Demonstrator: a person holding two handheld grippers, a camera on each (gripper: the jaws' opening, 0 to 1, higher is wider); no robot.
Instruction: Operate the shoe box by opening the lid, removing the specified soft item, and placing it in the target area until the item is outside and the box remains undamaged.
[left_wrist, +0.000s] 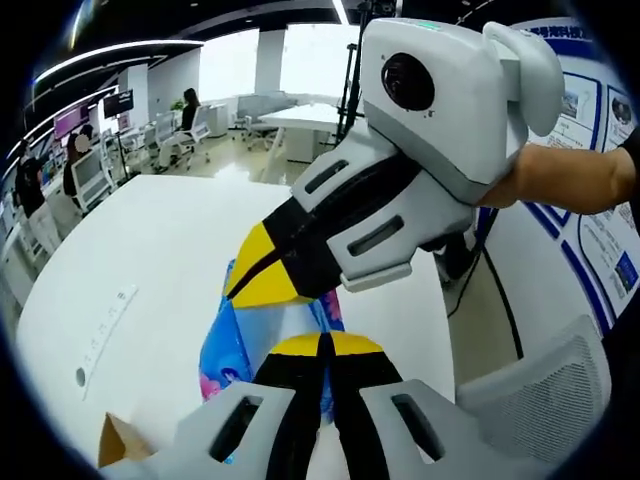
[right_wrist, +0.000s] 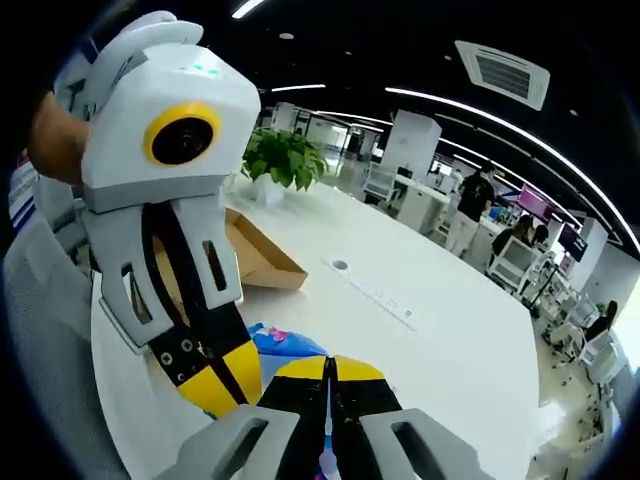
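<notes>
A soft blue and pink pack (left_wrist: 222, 350) lies over the white table (left_wrist: 160, 250). In the left gripper view my left gripper (left_wrist: 320, 345) has its yellow-tipped jaws pressed together on the near end of the pack, with blue film in the seam. My right gripper (left_wrist: 262, 278), held by a hand, comes in from the right and is shut on the pack's far end. In the right gripper view my right gripper (right_wrist: 328, 368) is shut with coloured film between the jaws. The pack (right_wrist: 285, 342) shows just beyond it, and the left gripper (right_wrist: 222, 385) is beside it. The open cardboard shoe box (right_wrist: 262, 258) sits behind.
A corner of cardboard (left_wrist: 118, 440) shows at the lower left. A mesh office chair (left_wrist: 540, 390) stands by the table edge, below a poster wall (left_wrist: 590, 150). A cable strip (right_wrist: 375, 290) is set into the table and a potted plant (right_wrist: 285, 155) stands at its far end. People sit at distant desks.
</notes>
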